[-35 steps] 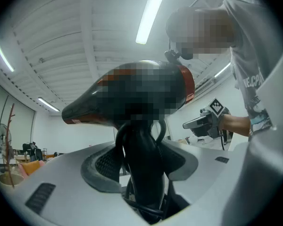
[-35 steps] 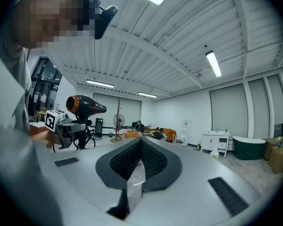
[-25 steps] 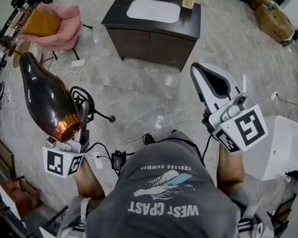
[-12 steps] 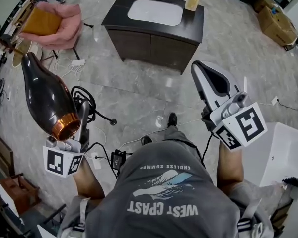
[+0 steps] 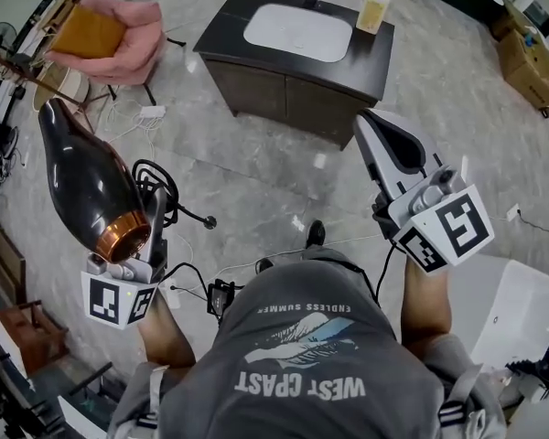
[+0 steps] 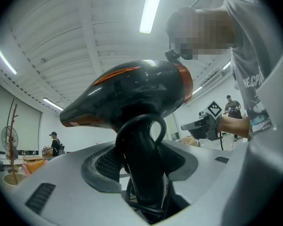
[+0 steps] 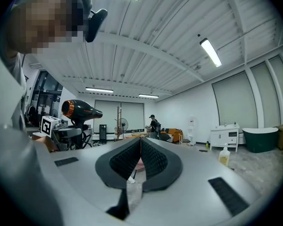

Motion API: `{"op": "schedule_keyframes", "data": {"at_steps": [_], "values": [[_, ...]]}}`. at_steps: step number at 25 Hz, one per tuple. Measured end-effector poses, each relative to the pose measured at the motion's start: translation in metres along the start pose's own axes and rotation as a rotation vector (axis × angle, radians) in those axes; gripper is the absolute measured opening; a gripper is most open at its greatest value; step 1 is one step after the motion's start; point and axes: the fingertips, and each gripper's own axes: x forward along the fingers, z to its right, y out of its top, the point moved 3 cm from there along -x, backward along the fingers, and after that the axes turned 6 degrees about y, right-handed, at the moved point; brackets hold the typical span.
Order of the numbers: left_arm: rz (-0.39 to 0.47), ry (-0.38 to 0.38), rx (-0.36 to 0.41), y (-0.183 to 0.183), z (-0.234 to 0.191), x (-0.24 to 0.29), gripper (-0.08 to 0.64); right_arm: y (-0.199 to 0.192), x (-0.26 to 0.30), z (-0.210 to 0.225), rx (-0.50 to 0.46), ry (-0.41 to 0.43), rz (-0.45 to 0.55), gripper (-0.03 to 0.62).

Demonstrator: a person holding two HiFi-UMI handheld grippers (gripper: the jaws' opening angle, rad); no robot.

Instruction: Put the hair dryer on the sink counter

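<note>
"Dark sink counter [image 5: 221, 33]: one, at twelve o'clock; it had slid slightly right since a second before."

"And the hair dryer [image 5: 84, 183]?"

"One, at nine o'clock, well apart from that counter, placed as before. Fingers of the left gripper [image 6: 142, 160] were clamped on its handle, whose lower end was hidden between them. Those of the right gripper [image 7: 140, 149] were together, empty. One soap bottle [image 5: 373, 7] stood at the counter's one-o'clock corner."

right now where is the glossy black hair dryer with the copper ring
The hair dryer is at the head view's left, clamped by its handle in the left gripper, above the floor and well short of the dark sink counter.
</note>
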Motion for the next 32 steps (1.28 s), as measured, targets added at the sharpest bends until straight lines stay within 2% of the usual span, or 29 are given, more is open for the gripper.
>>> {"op": "schedule_keyframes", "data": {"at_steps": [7, 13, 19, 24, 32], "values": [[-0.003, 0.051, 0.014, 0.005, 0.007, 0.007, 0.241, 0.001, 0.008, 0.019, 0.004, 0.051, 0.002, 0.028], [-0.025, 0.09, 0.025, -0.005, 0.015, 0.05, 0.24, -0.005, 0.025, 0.071, 0.019, 0.091, -0.004, 0.028], [-0.03, 0.121, 0.034, -0.003, 0.025, 0.073, 0.24, -0.002, 0.028, 0.1, 0.024, 0.12, -0.004, 0.028], [-0.038, 0.133, 0.042, -0.007, 0.034, 0.1, 0.241, -0.005, 0.031, 0.131, 0.033, 0.131, 0.0, 0.028], [-0.041, 0.107, 0.048, -0.004, 0.041, 0.113, 0.24, -0.003, 0.021, 0.144, 0.04, 0.104, 0.001, 0.028]]}}
